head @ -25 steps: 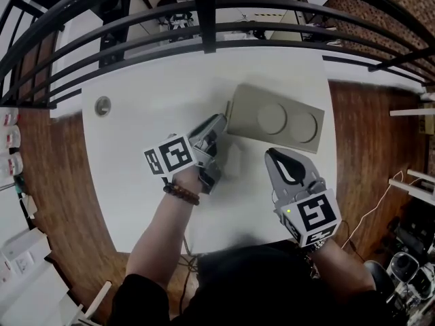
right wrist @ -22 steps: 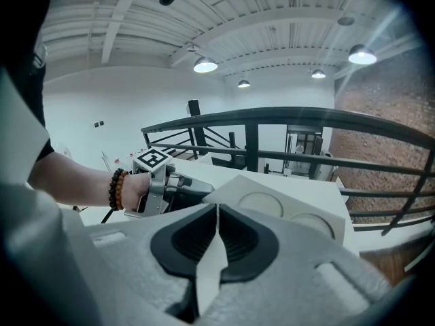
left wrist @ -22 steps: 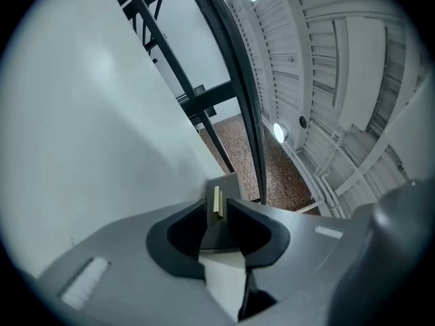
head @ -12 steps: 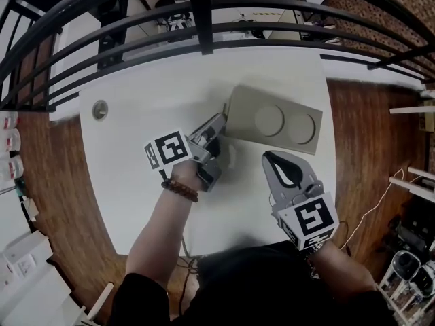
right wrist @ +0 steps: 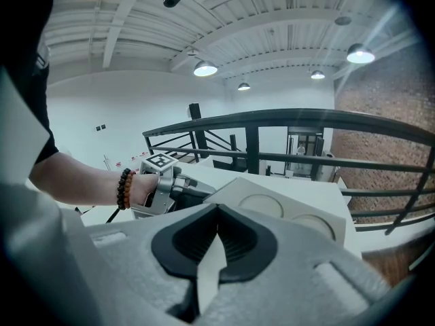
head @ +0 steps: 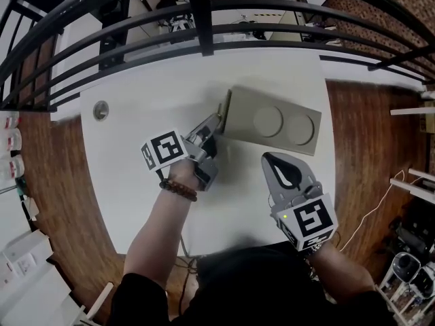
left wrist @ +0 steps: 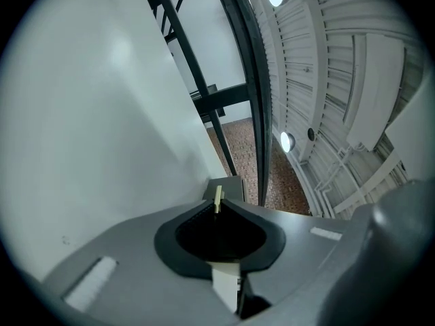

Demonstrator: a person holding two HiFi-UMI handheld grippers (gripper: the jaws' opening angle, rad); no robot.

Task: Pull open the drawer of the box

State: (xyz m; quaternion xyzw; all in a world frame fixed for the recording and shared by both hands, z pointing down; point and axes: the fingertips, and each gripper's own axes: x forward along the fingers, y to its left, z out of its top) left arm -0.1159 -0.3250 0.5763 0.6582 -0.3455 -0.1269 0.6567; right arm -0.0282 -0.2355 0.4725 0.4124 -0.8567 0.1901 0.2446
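Box (head: 272, 122): flat, beige, two round recesses on top. It lies on the white table (head: 136, 80), right of centre. At its left end the drawer (head: 223, 106) shows as a thin edge standing slightly out.

Left gripper (head: 216, 119): reaches to that end, rolled on its side, jaws pinched on a thin pale tab (left wrist: 217, 200).

Right gripper (head: 269, 159): held near the box's front, apart from it, jaws closed together on nothing.

Open tabletop (head: 136, 107) left of box (head: 272, 121), railing bars (head: 204, 41) along far edge
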